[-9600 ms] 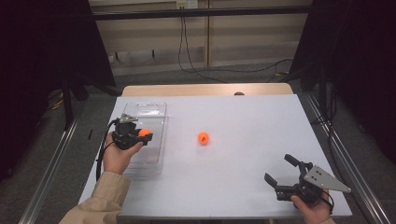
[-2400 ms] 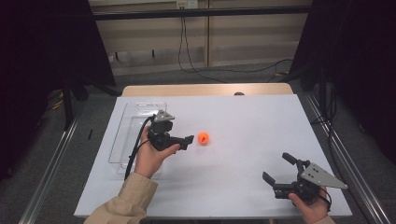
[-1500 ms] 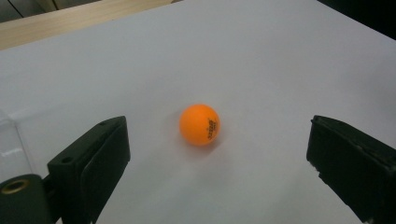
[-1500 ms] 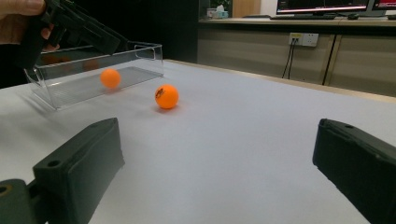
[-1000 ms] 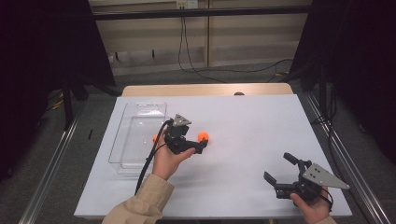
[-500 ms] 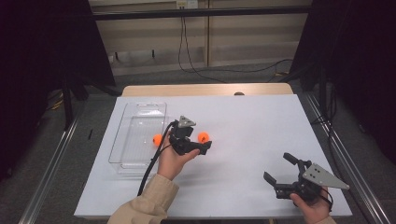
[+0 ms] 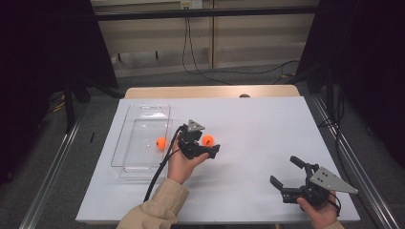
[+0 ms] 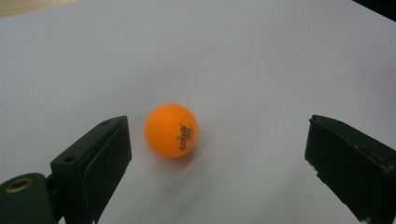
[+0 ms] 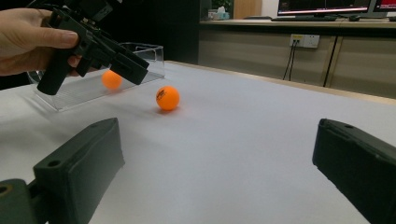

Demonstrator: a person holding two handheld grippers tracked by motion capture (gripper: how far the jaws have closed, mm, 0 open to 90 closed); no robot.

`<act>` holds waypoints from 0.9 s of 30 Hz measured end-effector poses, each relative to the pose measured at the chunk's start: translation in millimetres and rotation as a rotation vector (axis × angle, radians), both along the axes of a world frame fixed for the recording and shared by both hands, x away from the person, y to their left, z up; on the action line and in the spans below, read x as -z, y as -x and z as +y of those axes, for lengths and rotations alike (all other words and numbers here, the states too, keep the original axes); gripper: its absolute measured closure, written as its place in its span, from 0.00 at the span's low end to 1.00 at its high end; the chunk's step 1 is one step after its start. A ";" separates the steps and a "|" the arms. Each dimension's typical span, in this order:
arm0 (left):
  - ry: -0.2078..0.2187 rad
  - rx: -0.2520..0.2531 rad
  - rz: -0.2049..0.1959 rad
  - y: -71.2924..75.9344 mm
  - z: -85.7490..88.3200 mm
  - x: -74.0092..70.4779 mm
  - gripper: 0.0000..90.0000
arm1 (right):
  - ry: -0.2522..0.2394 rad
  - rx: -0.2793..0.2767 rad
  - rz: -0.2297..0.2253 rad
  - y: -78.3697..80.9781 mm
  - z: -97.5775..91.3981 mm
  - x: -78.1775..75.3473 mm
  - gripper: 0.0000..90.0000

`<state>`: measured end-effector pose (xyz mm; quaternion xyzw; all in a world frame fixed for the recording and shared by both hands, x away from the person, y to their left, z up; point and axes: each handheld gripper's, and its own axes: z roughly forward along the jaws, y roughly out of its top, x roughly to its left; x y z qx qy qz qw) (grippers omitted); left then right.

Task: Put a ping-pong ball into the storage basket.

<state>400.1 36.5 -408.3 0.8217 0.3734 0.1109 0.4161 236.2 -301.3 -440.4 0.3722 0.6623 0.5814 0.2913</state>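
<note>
Ball [image 8: 171, 130] sits off-centre, near one pad of the wide-open left claw [image 8: 219, 154]; closing unevenly may knock it rolling away.

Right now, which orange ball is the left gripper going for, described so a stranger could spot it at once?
Start at the white table, then find the clear tray on its left side. Just right of the tray, the left gripper hovers with open jaws by an orange ball lying on the bare tabletop. The other ball sits inside the tray; this one lies outside it.
</note>
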 end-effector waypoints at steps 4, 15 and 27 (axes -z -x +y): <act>0.006 -0.011 0.009 -1.2 -2.2 3.1 0.08 | -0.002 0.000 -0.001 0.0 -0.2 0.0 0.01; -0.003 -0.021 0.011 -4.2 -2.3 6.5 0.08 | -0.003 0.001 -0.001 0.3 -0.1 -0.3 0.01; -0.018 -0.033 0.011 -6.7 -3.1 10.3 0.08 | -0.001 0.001 -0.002 0.5 -0.7 -0.3 0.01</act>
